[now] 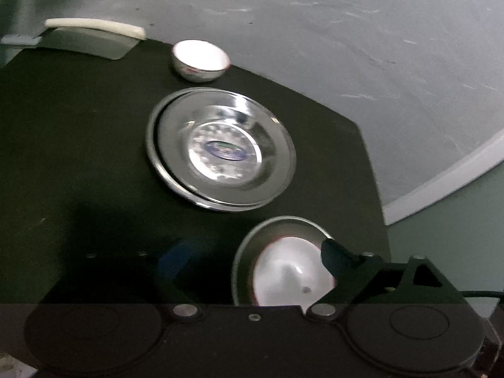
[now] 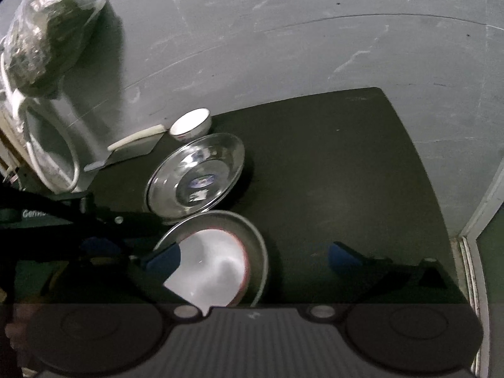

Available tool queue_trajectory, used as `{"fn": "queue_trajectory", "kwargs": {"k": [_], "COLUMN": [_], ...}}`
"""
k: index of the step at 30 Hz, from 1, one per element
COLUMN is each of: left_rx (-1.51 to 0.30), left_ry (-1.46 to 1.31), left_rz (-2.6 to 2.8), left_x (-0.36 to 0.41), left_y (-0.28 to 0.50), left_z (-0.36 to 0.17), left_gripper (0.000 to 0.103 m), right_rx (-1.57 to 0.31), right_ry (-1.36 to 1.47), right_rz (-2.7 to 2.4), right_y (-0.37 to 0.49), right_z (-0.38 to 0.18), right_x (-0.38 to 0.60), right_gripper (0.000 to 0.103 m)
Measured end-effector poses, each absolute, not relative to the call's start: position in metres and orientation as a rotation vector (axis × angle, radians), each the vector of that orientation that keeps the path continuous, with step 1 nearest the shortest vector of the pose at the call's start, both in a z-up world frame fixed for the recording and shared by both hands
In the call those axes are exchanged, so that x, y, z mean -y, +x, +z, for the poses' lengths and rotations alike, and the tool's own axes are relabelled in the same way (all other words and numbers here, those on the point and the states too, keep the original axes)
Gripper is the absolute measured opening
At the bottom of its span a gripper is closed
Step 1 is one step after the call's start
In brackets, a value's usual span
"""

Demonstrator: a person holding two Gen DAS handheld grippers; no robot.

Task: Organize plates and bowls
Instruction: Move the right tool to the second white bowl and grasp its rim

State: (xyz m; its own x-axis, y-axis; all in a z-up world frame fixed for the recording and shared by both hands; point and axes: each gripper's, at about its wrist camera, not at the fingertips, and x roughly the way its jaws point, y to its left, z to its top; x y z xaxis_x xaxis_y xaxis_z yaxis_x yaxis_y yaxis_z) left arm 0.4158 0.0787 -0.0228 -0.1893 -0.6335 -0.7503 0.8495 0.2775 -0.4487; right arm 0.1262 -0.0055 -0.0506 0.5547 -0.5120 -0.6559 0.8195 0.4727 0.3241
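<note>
Both grippers worked over the near plate, jaws apart.

Nearest, a white bowl [image 2: 214, 261] sat in a steel plate [image 2: 258, 245] on the black mat [image 2: 330, 157]. The right gripper [image 2: 255, 258] straddled it wide; the left gripper [image 1: 249, 264] gaped too, one finger over the rim. Beyond lay stacked steel plates [image 1: 220, 148], then a small bowl [image 1: 201, 60]. The bowl looked breakable and slick: best pinched at the rim.

Stacked plates [image 1: 220, 148] shiny polished metal; bowls [image 1: 201, 60] glossy white ceramic; table [image 1: 78, 141] matt black.
</note>
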Motion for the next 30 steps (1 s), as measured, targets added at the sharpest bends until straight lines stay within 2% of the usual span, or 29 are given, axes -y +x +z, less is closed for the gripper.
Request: {"fn": "queue_trajectory", "kwargs": {"k": [2, 16, 24, 30], "left_rx": [-1.139, -1.188, -1.177, -1.136], "left_ry": [0.257, 0.21, 0.196, 0.191], "left_rz": [-1.304, -1.025, -0.851, -0.832], "left_x": [-0.077, -0.077, -0.08, -0.059], "left_y": [0.419, 0.451, 0.488, 0.517], "left_z": [-0.026, -0.041, -0.033, -0.022], "left_gripper": [0.1, 0.1, 0.1, 0.1], "right_rx": [-0.522, -0.535, -0.475, -0.506], "right_ry": [0.686, 0.786, 0.826, 0.838], "right_rz": [-0.879, -0.937, -0.916, -0.9], "right_y": [0.125, 0.117, 0.127, 0.153], "right_z": [-0.054, -0.076, -0.074, -0.063], "right_x": [0.011, 0.059, 0.093, 0.114], "right_gripper": [0.103, 0.103, 0.103, 0.103]}}
